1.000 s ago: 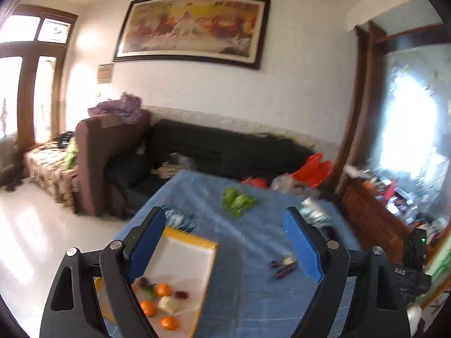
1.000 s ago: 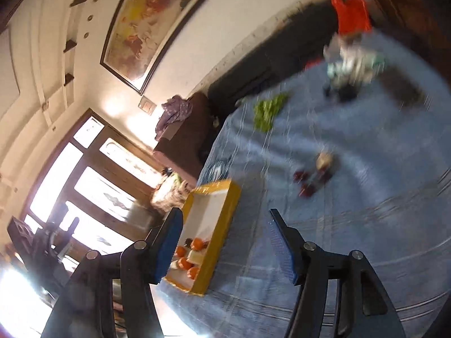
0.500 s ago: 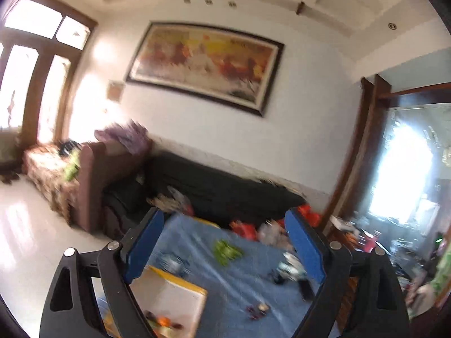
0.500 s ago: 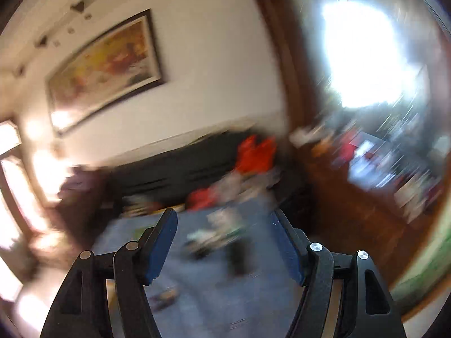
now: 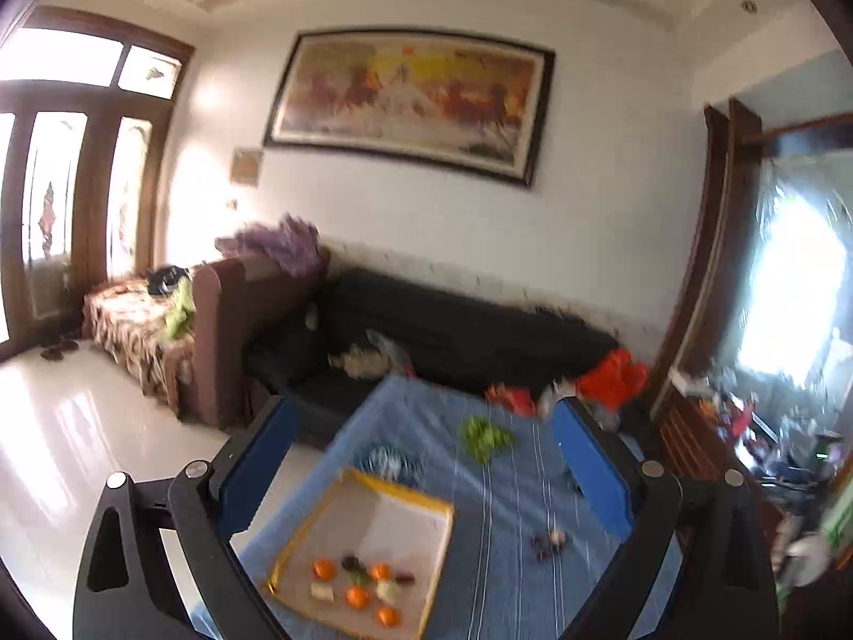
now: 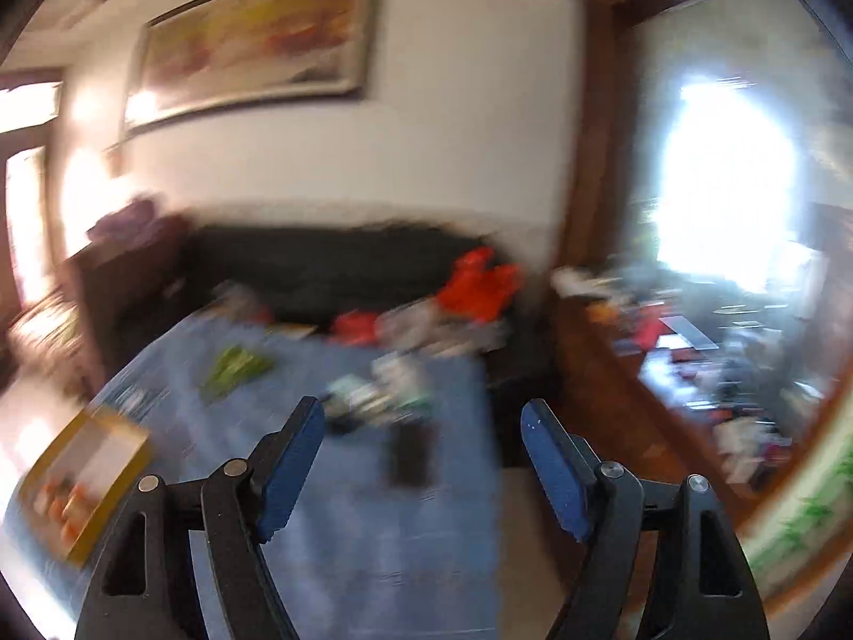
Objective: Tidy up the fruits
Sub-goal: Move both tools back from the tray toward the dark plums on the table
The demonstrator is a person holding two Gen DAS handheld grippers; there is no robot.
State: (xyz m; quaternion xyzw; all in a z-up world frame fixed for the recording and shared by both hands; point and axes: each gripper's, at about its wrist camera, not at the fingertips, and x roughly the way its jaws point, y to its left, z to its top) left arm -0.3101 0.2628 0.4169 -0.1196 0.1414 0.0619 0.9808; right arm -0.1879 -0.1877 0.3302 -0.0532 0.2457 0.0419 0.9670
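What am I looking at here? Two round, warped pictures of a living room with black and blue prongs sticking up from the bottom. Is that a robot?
No robot: a person holds a two-fingered claw in each hand, and a wide-angle camera on each looks out along its fingers. One picture comes from the left claw, the other, blurred, from the right claw. Both claws have just been opening and hold nothing. Below lies a table under a blue cloth. On it sits a yellow-rimmed tray with small orange fruits and a few darker pieces. Beside the tray, on the cloth, lie a small dark cluster and, farther back, something leafy green.
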